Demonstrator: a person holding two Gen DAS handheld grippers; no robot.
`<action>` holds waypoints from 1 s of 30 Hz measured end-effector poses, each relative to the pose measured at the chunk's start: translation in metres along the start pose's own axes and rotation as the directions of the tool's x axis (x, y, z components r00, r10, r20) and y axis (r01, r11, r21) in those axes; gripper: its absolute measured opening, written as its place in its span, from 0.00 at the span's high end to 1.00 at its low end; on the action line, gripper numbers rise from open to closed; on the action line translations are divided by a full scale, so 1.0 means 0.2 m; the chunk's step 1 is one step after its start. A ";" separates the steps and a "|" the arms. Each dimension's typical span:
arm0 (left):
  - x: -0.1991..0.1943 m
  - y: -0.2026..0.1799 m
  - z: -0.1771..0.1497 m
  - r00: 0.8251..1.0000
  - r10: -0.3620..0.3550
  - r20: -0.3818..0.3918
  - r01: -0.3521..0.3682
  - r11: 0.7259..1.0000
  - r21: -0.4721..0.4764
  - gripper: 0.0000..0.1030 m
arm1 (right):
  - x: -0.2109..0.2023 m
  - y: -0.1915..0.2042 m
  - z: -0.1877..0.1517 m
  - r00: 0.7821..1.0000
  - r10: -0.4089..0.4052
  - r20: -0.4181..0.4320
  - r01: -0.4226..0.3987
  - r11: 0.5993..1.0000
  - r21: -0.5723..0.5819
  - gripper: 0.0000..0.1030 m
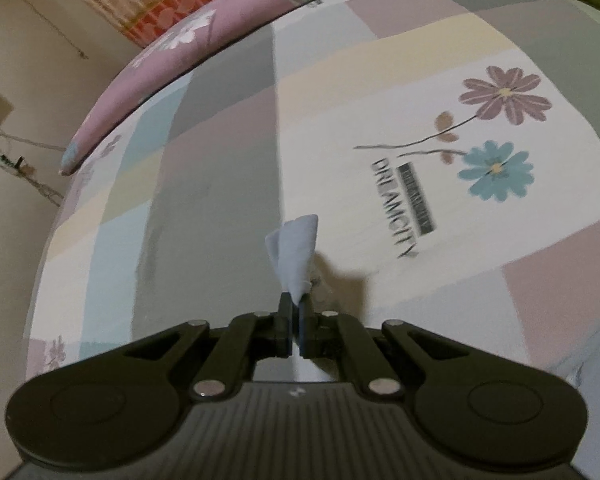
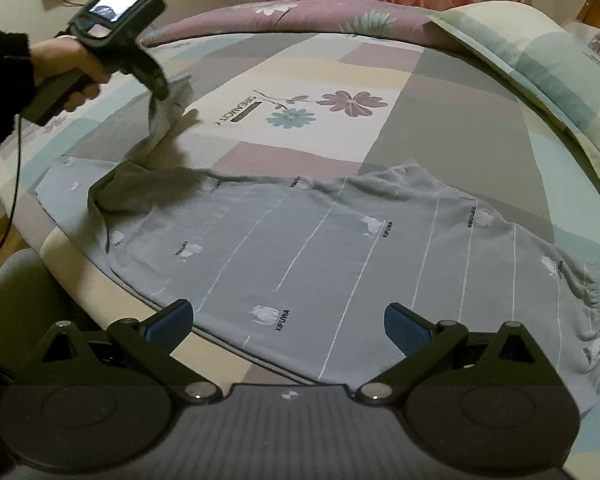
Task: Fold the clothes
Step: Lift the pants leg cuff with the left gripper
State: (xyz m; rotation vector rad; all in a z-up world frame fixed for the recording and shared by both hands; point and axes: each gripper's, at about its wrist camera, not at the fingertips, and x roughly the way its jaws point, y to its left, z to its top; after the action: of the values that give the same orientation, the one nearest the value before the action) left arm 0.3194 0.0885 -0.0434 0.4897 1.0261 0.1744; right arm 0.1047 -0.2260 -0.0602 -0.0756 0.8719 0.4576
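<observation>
My left gripper [image 1: 296, 300] is squeezed tight on one corner of the grey clothes [image 2: 320, 240]. That corner hangs in the air above the bed [image 2: 440, 120]. The rest of the grey clothes lies flat across the bed, near the front edge. My right gripper [image 2: 288, 320] hangs over them with its fingers wide apart, holding nothing. A pillow [image 2: 540, 72] sits far off on the right.

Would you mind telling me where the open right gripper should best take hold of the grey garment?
Probably the gathered waistband at the garment's right end, coming from the near bed edge. It lies flat and free, opposite the corner the left gripper lifts. The right gripper hovers open nearby.
</observation>
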 end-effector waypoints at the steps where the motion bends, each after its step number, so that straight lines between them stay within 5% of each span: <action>1: -0.01 0.03 -0.02 1.000 0.004 -0.002 -0.004 1.000 -0.003 1.00 | 0.00 0.01 0.00 1.000 0.001 0.000 -0.001 1.000 -0.002 0.00; 16: -0.10 0.46 -0.40 0.995 0.087 -0.039 -0.090 0.993 -0.073 1.00 | 0.02 0.13 0.01 1.000 0.018 -0.014 -0.019 0.999 -0.047 0.00; 30: -0.08 0.63 -0.76 1.000 -0.008 -0.025 0.003 0.981 -0.194 0.99 | 0.07 0.21 0.03 0.998 0.012 -0.057 -0.017 0.996 -0.089 0.00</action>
State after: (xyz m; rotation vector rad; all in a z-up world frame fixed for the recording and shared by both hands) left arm 0.1923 0.2398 -0.0359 0.3083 1.0234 0.2737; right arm 0.0993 -0.1815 -0.0612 -0.1647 0.9081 0.5103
